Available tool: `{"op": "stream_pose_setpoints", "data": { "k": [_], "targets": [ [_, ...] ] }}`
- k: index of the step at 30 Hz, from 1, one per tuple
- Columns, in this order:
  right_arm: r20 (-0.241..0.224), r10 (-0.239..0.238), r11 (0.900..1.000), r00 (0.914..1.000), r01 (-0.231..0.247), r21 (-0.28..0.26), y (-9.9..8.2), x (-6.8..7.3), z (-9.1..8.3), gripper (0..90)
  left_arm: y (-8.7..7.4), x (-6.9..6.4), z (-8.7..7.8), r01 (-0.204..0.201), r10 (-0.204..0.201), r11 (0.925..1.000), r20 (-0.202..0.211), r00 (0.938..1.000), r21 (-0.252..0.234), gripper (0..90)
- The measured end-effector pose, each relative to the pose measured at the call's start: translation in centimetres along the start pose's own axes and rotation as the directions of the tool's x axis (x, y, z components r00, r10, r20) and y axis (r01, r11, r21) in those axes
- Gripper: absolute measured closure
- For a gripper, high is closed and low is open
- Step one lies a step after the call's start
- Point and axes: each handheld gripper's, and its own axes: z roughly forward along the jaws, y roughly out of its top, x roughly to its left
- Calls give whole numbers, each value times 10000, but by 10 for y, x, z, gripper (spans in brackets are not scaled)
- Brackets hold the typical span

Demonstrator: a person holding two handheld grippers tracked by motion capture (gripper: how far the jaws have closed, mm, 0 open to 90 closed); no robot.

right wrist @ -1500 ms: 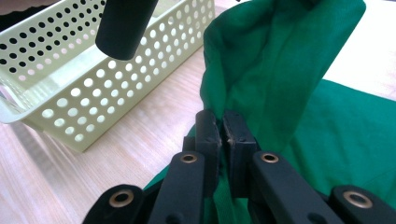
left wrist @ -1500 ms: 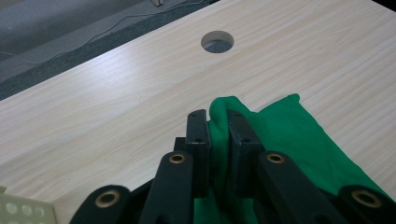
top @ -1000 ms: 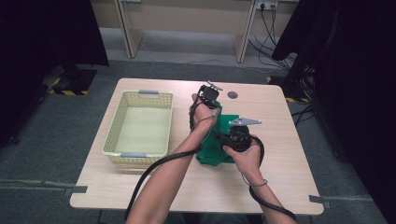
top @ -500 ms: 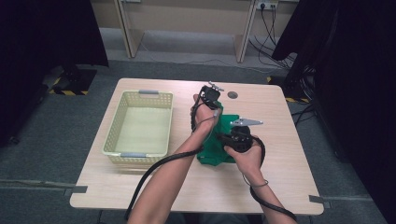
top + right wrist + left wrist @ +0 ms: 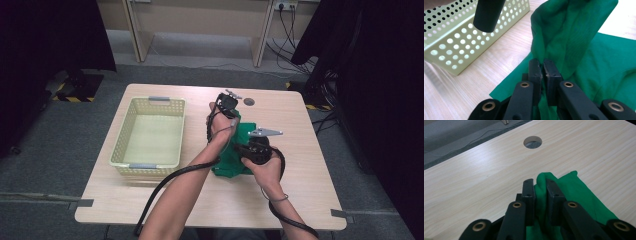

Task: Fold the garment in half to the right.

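Two claws share one green cloth (image 5: 235,150), and the coming move turns on how the fabric runs between them. The left claw (image 5: 539,188) is clamped on a bunched fold at the cloth's far end, near the round hole (image 5: 532,142) in the counter (image 5: 310,175). The right claw (image 5: 543,67) is pressed together on a fold at the near end, with a raised flap standing up past its tips. The cloth's long axis thus runs away from the person, from right claw to left claw, and the rest of it lies flat on the counter just right of the yellow basket (image 5: 150,131). The basket sits to the left of both hands, and the left hand (image 5: 220,122) looks the nearer to it, so any carry would probably go leftward. Against the frame of a second ago little differs: both hands sit in the same places, the cloth keeps its outline, and both grips look unchanged.
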Motion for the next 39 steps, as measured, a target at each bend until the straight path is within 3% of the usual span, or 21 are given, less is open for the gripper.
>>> {"op": "stream_pose_setpoints", "data": {
  "k": [16,28,39],
  "targets": [
    [50,81,10000,10000,-81,32,-5,-4,0,865,-1,-4,5,26,-26,10000,19,10000,4,764],
    [154,129,9999,9998,-130,64,-7,-6,0,865,-2,-5,8,232,-232,9997,-87,9997,-17,671],
    [299,114,9999,9995,-117,82,-8,-9,1,865,-3,-4,10,570,-574,9982,-237,9981,-178,362]
  ]
}}
